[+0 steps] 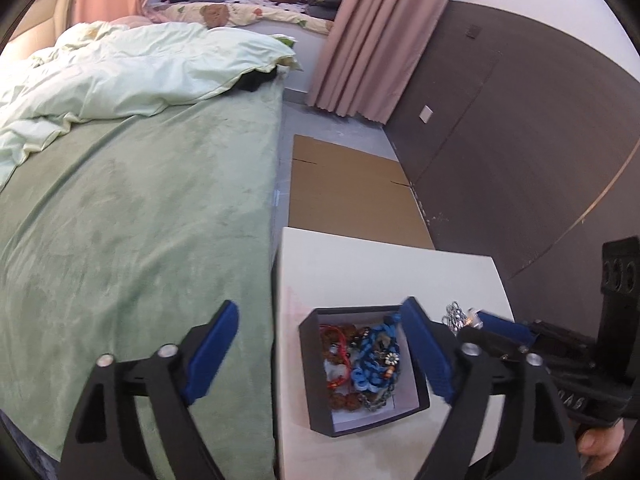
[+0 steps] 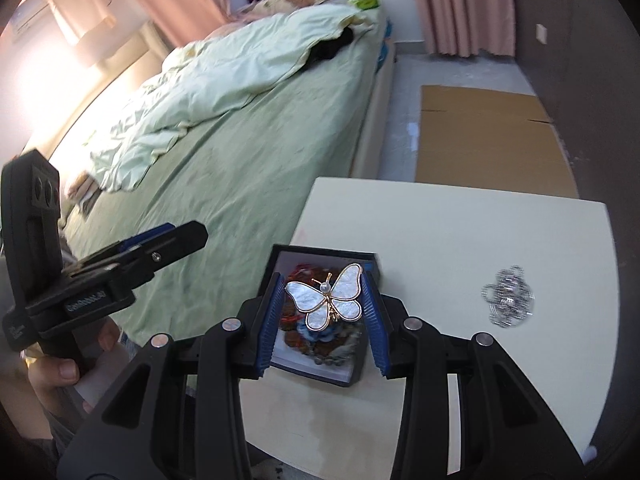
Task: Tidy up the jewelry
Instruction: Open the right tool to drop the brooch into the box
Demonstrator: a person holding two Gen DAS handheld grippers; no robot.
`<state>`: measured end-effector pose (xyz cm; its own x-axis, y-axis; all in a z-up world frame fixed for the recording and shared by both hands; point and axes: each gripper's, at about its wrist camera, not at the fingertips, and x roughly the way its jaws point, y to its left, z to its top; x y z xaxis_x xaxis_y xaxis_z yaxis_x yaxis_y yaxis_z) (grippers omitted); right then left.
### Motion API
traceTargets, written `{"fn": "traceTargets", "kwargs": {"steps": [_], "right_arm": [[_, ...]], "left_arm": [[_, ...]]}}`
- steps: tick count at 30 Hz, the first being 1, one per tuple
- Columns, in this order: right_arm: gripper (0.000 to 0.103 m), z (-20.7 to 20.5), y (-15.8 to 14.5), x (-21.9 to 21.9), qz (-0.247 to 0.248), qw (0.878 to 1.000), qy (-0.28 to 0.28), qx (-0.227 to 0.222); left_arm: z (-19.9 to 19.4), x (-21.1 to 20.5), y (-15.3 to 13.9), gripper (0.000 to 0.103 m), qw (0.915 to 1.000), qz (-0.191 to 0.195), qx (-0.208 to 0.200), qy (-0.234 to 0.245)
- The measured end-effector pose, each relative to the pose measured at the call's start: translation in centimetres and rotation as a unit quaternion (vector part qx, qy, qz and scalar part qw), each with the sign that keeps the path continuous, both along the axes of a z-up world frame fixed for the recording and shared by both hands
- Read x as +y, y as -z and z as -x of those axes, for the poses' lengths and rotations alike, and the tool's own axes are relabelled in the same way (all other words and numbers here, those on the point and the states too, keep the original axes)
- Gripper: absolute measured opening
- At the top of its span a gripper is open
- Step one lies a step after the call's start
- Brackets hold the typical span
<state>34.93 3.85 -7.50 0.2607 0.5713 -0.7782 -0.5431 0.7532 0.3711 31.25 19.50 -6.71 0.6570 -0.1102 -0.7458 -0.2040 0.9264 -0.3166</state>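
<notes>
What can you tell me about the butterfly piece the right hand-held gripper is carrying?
The butterfly brooch has four pearly white, shell-like wings edged in gold-coloured metal, thin gold antennae and a small pearl-like bead at the head. It looks whole, lying roughly flat and face up, head pointing away and slightly right. It is clamped by its outer wing edges between the blue ribbed pads of the right hand-held gripper, above the open dark box of beads and cords on the white table.
</notes>
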Motion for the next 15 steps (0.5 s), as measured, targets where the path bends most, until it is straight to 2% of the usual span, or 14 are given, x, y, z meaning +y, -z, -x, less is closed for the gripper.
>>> {"fn": "traceTargets", "kwargs": {"steps": [3, 5, 6, 7, 11, 13, 15], "right_arm": [[0.04, -0.1, 0.9, 1.3, -0.01, 0.999, -0.031, 0.009], [0.051, -0.7, 1.5, 1.5, -0.024, 0.999, -0.043, 0.022], [0.074, -1.4, 2.0, 1.0, -0.039, 0.998, -0.039, 0.029], [0.091, -1.7, 2.1, 0.4, -0.049, 0.998, -0.028, 0.027], [0.092, -3.9, 2.5, -2.8, -0.068, 0.997, -0.007, 0.034], [0.092, -5.0, 2.1, -5.4, -0.05, 0.998, 0.023, 0.023], [0.092, -5.9, 2.0, -7.7, -0.024, 0.999, 0.043, 0.013]], "left_arm": [[0.0, 0.6, 0.1, 0.089, 0.9999, 0.007, -0.006, -0.013], [-0.2, 0.7, 0.4, 0.092, 0.9997, 0.007, -0.016, -0.016], [-0.5, 0.7, 0.7, 0.092, 0.9997, 0.003, -0.015, -0.017], [-0.7, 0.6, 1.0, 0.092, 0.9998, 0.0, -0.011, -0.018], [-1.8, 0.4, 2.0, 0.092, 0.9999, 0.004, -0.003, -0.013], [-2.5, -0.1, 2.3, 0.092, 0.9997, 0.024, -0.003, -0.003], [-3.2, -1.0, 2.5, 0.092, 0.9998, 0.02, 0.0, 0.009]]}}
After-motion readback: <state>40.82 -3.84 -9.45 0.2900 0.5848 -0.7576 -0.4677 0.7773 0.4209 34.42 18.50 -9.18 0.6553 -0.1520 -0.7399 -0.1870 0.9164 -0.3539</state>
